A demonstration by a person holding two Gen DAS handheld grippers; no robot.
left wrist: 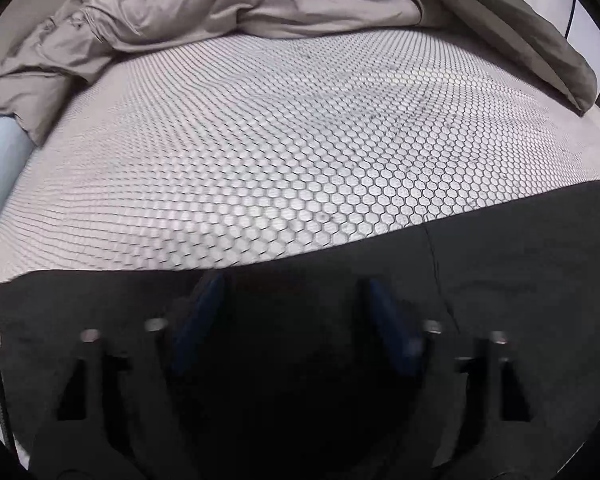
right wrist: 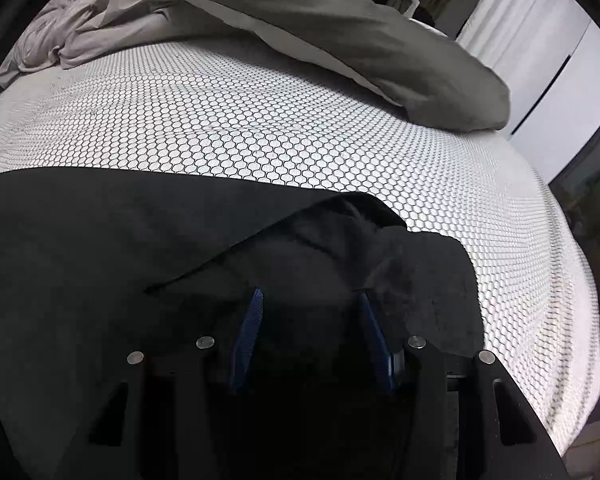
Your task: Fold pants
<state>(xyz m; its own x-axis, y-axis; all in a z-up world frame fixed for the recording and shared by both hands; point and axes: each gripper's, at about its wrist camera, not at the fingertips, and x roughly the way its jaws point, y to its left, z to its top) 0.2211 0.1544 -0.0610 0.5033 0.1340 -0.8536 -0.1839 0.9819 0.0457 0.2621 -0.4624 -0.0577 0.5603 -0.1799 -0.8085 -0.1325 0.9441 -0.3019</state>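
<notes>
While spread flat, the pants (right wrist: 80, 248) run crosswise.

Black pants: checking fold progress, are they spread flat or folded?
Mostly spread flat: black pants cover the bed's near edge, but one corner is bunched and turned over.

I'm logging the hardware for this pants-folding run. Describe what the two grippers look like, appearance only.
Both look alike. The left gripper has a black, angular body with triangular cut-outs, round silver pins on its linkages, and two blue finger pads. The right gripper shows the same black frame, silver pins and blue, finely textured pads. No cables, markings or sleeves are visible in either view.
</notes>
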